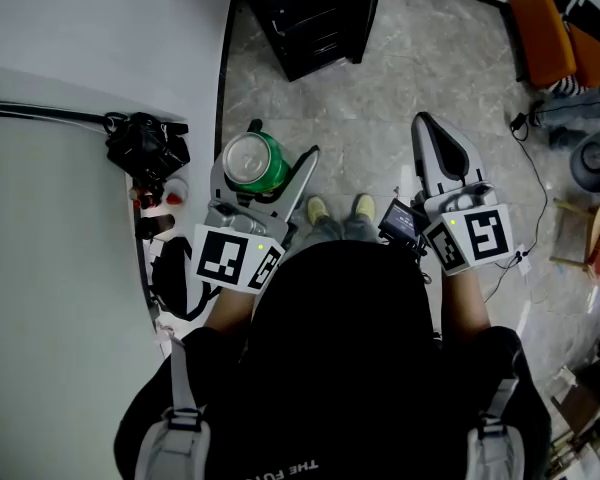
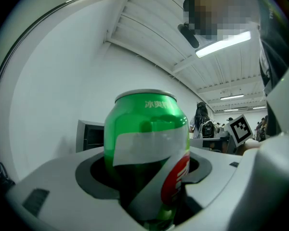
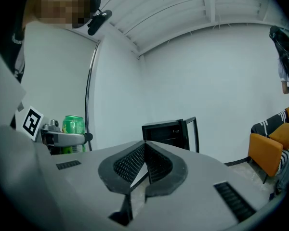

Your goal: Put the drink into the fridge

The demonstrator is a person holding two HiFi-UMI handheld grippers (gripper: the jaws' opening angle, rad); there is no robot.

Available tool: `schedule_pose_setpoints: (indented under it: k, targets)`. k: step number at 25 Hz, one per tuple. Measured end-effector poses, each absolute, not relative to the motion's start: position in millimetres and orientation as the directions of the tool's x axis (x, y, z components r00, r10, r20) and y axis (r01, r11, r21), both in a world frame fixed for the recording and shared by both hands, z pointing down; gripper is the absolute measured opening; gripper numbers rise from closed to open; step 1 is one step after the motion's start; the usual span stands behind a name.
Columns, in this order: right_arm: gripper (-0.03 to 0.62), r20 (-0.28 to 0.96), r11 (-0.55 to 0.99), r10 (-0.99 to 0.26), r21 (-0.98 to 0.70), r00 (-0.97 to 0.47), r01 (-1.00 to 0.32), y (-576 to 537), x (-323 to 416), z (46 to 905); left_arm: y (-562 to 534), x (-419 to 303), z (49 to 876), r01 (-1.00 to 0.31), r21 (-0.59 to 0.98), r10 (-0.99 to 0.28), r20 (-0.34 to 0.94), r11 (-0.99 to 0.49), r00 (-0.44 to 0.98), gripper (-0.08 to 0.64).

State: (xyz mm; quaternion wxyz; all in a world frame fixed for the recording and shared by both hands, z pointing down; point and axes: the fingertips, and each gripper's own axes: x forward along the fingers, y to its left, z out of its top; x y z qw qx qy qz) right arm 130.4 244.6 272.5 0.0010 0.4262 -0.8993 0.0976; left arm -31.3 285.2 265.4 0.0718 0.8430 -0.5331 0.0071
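The black fridge, cut off by the head view's top edge, stands door open. Short of it, the right gripper is closed and empty. The left gripper clamps the green drink can, its base hidden.

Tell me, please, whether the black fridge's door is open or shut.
Open. In the right gripper view the black fridge shows its dark inside, its door swung out to the right.
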Motion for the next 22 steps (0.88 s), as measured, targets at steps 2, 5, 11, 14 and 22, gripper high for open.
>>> schedule_pose_setpoints:
  k: [2, 5, 11, 14, 22]
  targets:
    - [0.009, 0.089, 0.618, -0.766, -0.170, -0.637, -0.767, 245, 130, 274, 285, -32, 266, -0.900, 0.112, -0.898, 0.088, -0.422, 0.432, 0.339]
    - [0.009, 0.083, 0.622, -0.764, -0.170, -0.640, -0.764, 247, 127, 273, 286, -33, 266, -0.899, 0.105, -0.897, 0.085, -0.424, 0.433, 0.338]
    - [0.009, 0.081, 0.615, -0.767, -0.187, -0.636, -0.766, 249, 123, 271, 288, -32, 264, -0.899, 0.094, -0.897, 0.076, -0.428, 0.435, 0.339]
    - [0.009, 0.076, 0.622, -0.764, -0.177, -0.641, -0.763, 249, 123, 271, 287, -33, 264, -0.902, 0.094, -0.901, 0.075, -0.421, 0.428, 0.339]
    - [0.009, 0.127, 0.618, -0.765, -0.132, -0.631, -0.775, 250, 108, 275, 286, -52, 260, -0.903, 0.098, -0.903, 0.064, -0.419, 0.426, 0.339]
